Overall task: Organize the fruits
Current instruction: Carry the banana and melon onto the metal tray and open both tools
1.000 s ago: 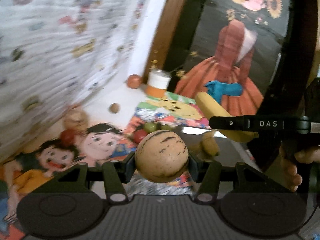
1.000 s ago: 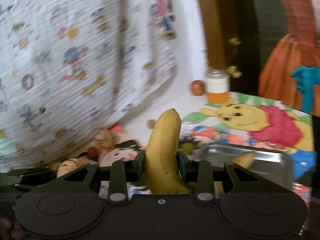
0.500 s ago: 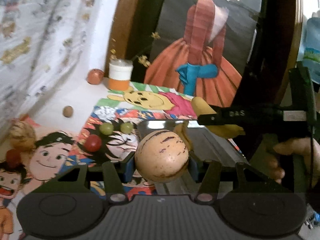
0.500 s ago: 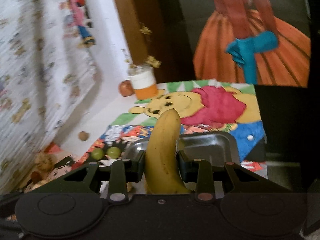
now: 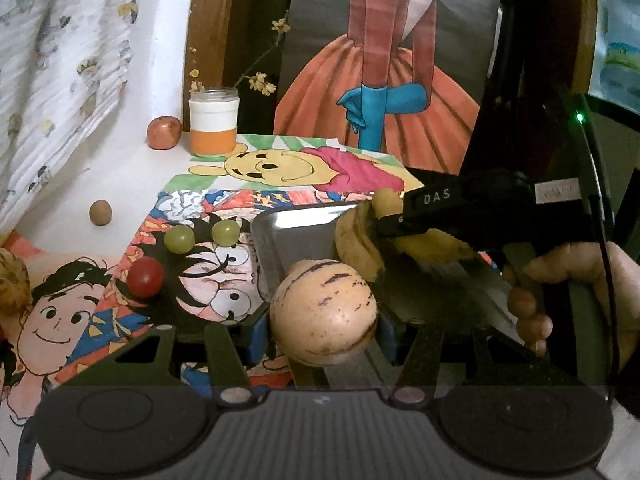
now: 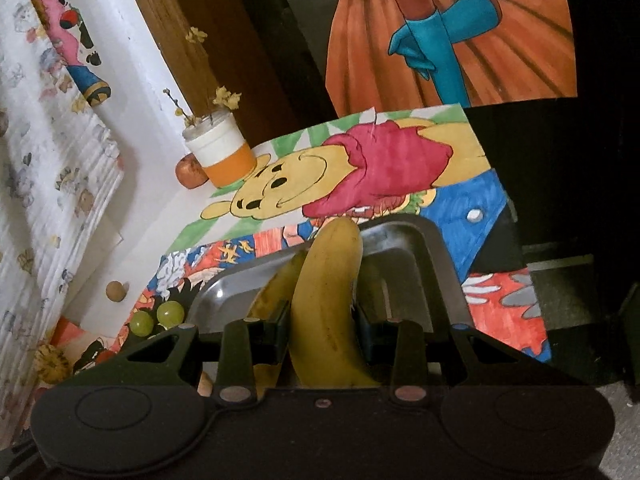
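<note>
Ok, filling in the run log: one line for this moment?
left gripper: shut on striped melon | right gripper: shut on banana | both over metal tray | second banana in tray

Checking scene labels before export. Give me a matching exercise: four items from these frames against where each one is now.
Items:
1. pale striped melon
2. banana
3. green grapes
4. red tomato

Places:
A. on the drawings, nearer the camera than the grapes
B. in the right claw
C. on the drawings, left of the metal tray
D. in the left claw

Pairs: 1-D, 2-B, 3-C, 4-A
</note>
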Available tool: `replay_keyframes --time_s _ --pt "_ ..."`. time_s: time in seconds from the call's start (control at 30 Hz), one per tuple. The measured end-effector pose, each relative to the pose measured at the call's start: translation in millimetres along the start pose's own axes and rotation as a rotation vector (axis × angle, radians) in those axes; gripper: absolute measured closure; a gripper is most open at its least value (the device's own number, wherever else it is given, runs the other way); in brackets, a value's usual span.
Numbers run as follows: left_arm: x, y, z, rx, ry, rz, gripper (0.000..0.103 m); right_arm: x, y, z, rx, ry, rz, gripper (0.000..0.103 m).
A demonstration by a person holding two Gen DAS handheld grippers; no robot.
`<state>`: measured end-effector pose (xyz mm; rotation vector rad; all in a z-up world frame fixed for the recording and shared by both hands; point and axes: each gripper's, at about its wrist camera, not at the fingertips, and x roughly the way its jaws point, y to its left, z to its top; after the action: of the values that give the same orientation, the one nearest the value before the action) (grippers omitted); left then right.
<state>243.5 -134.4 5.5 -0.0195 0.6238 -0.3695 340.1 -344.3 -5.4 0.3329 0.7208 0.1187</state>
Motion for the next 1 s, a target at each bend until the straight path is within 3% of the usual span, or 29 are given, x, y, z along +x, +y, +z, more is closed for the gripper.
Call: replay_keyframes --time_s 0.53,1.0 --pt "11.0 -17.6 -2.0 0.120 0.011 0.069 0.044 -2.7 -0.3 -4.0 -0.001 0.005 0.040 0.063" --pt "7.2 -13.0 -3.2 0.093 0.036 0.058 0.038 -15.5 -4.3 -4.4 -0.005 0.021 0.094 0.061"
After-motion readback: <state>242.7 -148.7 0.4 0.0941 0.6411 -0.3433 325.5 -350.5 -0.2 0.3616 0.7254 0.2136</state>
